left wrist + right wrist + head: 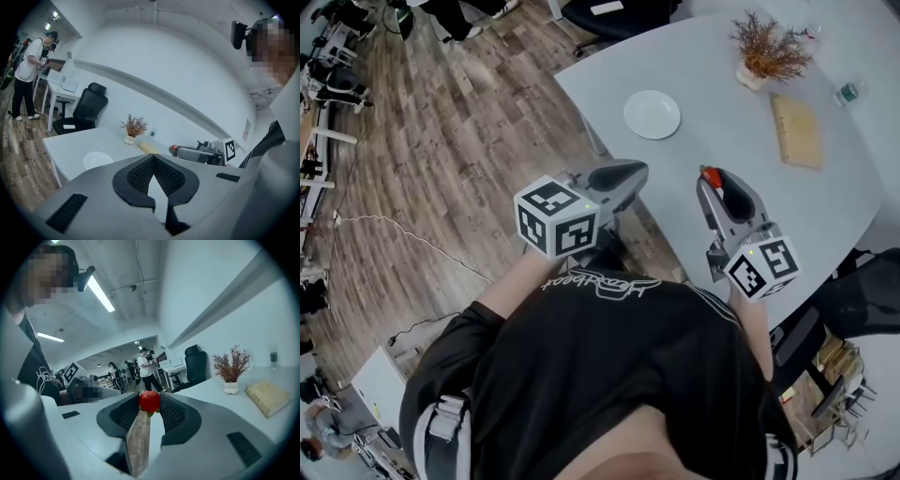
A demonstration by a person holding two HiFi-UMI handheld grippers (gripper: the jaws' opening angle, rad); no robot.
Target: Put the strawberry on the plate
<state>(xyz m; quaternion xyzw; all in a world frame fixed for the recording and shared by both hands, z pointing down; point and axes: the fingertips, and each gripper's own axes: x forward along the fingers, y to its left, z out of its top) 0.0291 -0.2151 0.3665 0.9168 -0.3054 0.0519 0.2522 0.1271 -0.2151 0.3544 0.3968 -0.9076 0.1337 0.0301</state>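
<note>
My right gripper [149,404] is shut on the red strawberry [149,401], pinched at its jaw tips. From the head view the strawberry [710,175] shows as a red spot at the tip of the right gripper [709,180], over the table's near edge. The white plate [652,114] lies empty on the grey table [722,122], farther out and to the left of that gripper. My left gripper [633,174] hangs off the table's left edge, over the wooden floor, its jaws closed together with nothing in them. In the left gripper view the plate [98,161] lies ahead to the left.
A dried plant in a small white pot [767,52] and a tan book [796,129] stand at the far side of the table. A small bottle [848,93] is near the right edge. A black office chair [83,112] sits beyond the table. A person [29,70] stands far off.
</note>
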